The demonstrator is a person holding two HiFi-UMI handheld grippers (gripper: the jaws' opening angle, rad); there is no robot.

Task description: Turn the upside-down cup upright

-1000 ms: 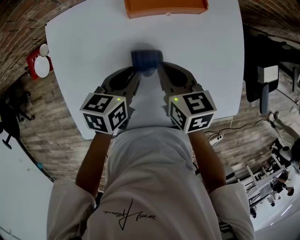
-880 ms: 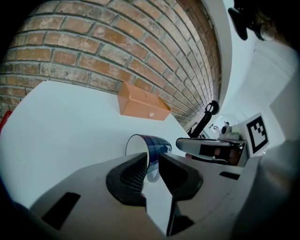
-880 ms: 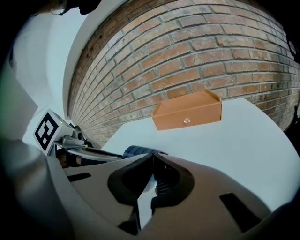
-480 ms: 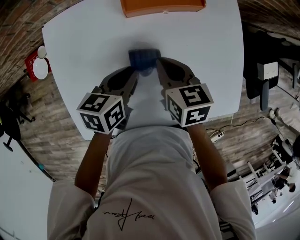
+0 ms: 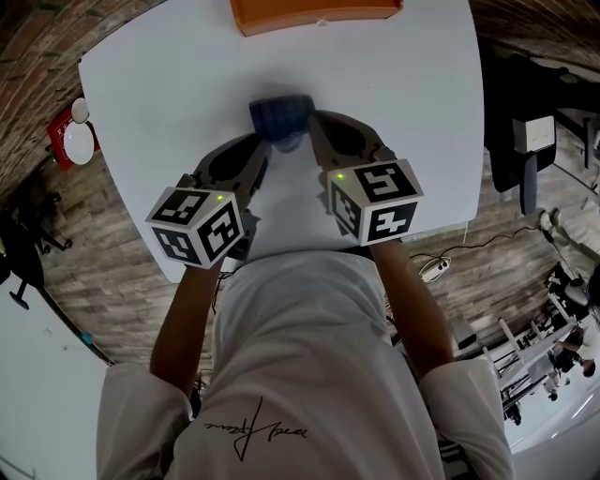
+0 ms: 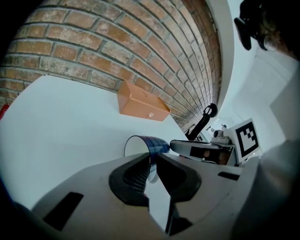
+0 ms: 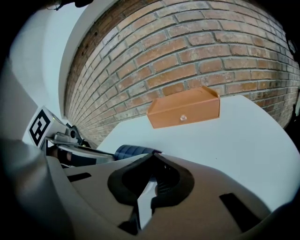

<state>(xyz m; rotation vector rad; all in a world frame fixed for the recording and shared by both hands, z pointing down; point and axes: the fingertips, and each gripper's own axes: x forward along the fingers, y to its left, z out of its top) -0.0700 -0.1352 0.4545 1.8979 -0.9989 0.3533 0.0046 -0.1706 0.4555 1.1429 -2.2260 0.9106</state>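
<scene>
The blue cup [image 5: 279,114] lies tipped on its side over the white table [image 5: 394,94], between the tips of both grippers. In the left gripper view its white inside and rim [image 6: 136,145] face the camera. My left gripper [image 6: 152,161] is shut on the cup's wall at the rim. It comes in from the near left in the head view [image 5: 265,142]. My right gripper [image 5: 314,120] reaches in from the near right. Its jaws [image 7: 152,157] stand closed at the cup's [image 7: 131,151] other end, apparently pinching its edge.
An orange box [image 5: 314,11] with a small knob stands at the table's far edge, against the brick wall [image 7: 187,51]. On the floor to the left lies a red and white object [image 5: 70,127]. Cables and equipment lie on the floor to the right of the table.
Both grippers stay closed round the cup. The right gripper's marker cube has risen and edged inward. The whole scene has drifted slightly left in the head view.
</scene>
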